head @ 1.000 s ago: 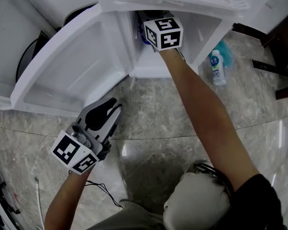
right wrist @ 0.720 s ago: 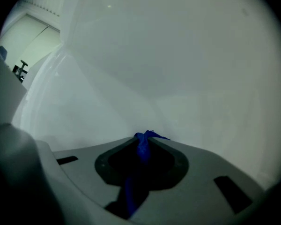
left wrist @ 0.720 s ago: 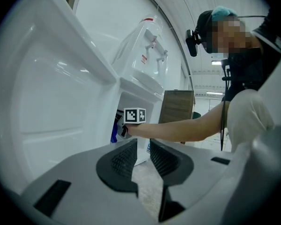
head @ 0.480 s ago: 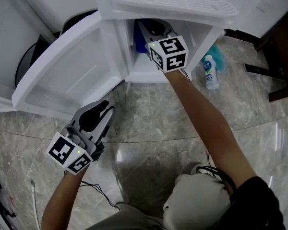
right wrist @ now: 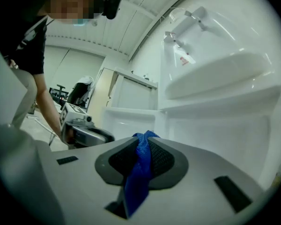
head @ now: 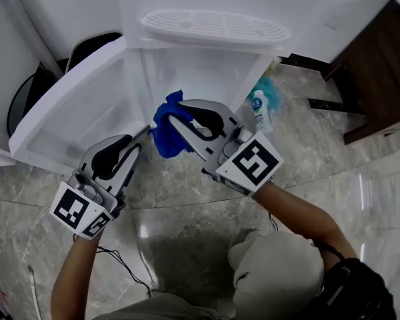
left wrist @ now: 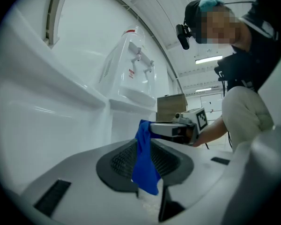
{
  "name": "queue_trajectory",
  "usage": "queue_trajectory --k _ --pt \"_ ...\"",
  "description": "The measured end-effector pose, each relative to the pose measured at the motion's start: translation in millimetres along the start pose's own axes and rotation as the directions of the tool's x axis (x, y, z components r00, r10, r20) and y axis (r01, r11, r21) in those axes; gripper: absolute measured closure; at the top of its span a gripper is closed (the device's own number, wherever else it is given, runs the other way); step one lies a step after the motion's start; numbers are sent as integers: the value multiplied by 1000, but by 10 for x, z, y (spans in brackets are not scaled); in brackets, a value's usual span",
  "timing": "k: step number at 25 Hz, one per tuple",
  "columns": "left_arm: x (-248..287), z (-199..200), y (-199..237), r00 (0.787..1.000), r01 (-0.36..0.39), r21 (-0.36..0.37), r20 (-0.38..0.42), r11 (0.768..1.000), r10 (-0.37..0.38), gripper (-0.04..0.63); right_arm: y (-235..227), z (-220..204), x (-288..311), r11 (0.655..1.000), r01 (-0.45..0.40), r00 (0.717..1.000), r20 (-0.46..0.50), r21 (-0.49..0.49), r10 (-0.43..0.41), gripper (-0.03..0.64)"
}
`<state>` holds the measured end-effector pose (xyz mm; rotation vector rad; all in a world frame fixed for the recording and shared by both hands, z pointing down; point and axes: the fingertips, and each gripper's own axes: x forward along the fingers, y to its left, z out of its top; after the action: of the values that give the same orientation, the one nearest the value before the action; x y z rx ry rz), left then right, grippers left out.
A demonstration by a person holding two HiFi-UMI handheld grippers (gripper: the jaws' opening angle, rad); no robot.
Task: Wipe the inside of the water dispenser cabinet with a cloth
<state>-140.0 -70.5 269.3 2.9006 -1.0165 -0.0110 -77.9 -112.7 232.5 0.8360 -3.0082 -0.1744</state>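
The right tool (head: 180,122) is clenched on a blue cloth (head: 165,135). In the right gripper view the cloth is pinched between the two dark pads; it bunches up past the tips and trails back toward the camera. The tool points level, and in the head view its tip is outside the water dispenser cabinet (head: 200,72), just in front of the open compartment and above the marble floor (head: 187,192). The cloth hangs loose from the tip and touches none of the cabinet's walls.

The left tool (head: 135,145) is clenched too, with its pads together and nothing gripped. It is level, just to the left of the cloth, and its tip is near the lower corner of the cabinet opening. In the left gripper view the right tool reaches in from the right with the cloth drooping off its end.

The cabinet door (head: 73,112) is swung wide open to the left, its white inner face turned up toward the head camera. The compartment inside is white. Above the opening juts the slotted drip tray (head: 213,27), and the left gripper view shows the dispenser's taps (left wrist: 143,62) higher up.

A small white bottle (head: 259,112) stands on the floor just right of the cabinet, with something teal (head: 270,89) behind it that I cannot identify. A dark wooden piece of furniture (head: 377,65) stands well off to the right.
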Motion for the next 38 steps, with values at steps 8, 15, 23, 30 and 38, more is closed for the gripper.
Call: queue_trajectory --k 8,15,23,30,38 --pt "105 164 -163 995 82 67 49 994 -86 503 254 56 -432 1000 -11 998 -60 5 12 569" --pt "70 344 -276 997 71 106 31 992 -75 503 330 91 -462 997 1 1000 10 72 -2 571" --pt "0 408 -327 998 50 98 32 994 -54 503 401 179 -503 997 -8 1000 27 76 6 571" --pt "37 428 -341 997 56 64 52 996 -59 503 357 243 -553 997 15 999 38 73 -18 571" --pt "65 409 -351 997 58 61 43 996 -60 503 355 259 -555 997 14 999 47 80 -18 571"
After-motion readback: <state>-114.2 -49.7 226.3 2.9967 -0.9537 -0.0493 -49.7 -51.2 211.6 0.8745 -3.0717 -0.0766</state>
